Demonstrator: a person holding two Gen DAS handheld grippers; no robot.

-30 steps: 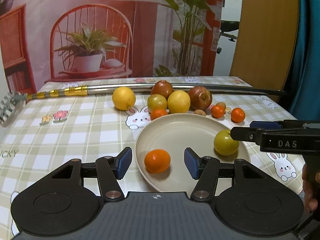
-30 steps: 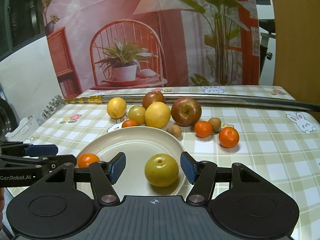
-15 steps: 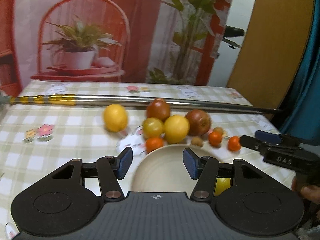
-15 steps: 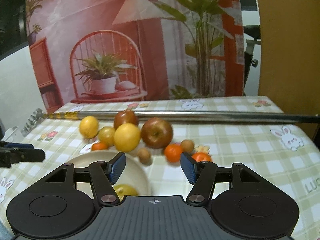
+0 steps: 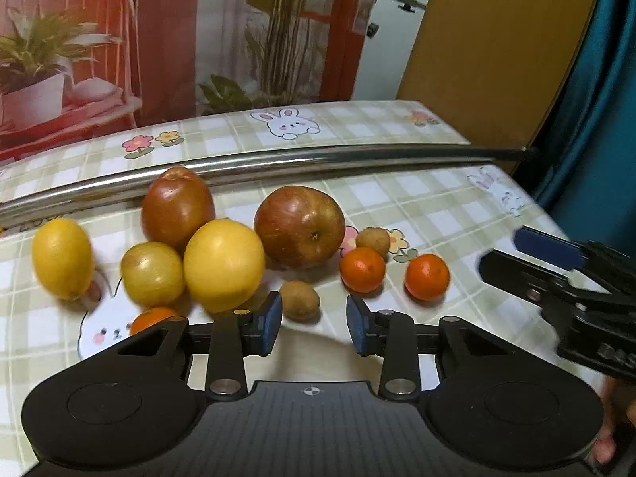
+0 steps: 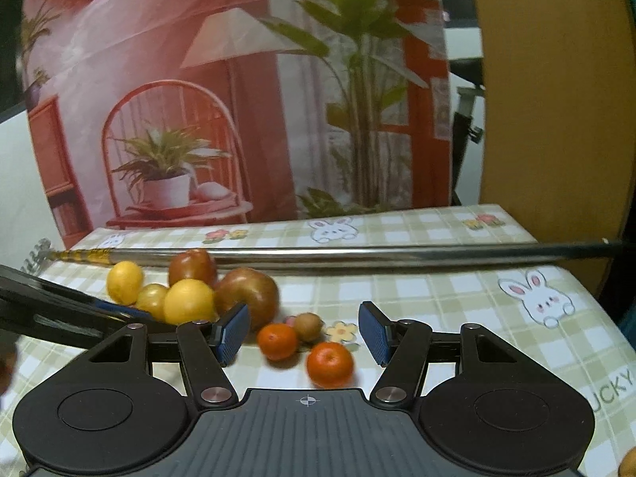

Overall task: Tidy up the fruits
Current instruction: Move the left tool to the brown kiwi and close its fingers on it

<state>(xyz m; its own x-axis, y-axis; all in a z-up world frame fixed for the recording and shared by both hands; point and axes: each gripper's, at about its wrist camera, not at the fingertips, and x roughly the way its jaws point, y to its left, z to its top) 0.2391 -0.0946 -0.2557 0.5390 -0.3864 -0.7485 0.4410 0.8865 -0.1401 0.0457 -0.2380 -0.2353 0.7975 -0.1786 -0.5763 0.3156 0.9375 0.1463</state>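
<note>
- Left claw (image 5: 314, 324): narrow, just been closing, nothing gripped; kiwi (image 5: 299, 300) just beyond.
- Right claw (image 6: 304, 334): wide, empty, over two tangerines (image 6: 330, 363), lower centre.

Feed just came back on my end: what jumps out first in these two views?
A tight cluster of fruit sits mid-table: a red apple, a large yellow citrus to its left, and two mandarins to its right. Behind them a long shiny metal rod lies across the bunny-print tablecloth. The left claw hangs open just short of a small brown kiwi, gripping nothing.
</note>
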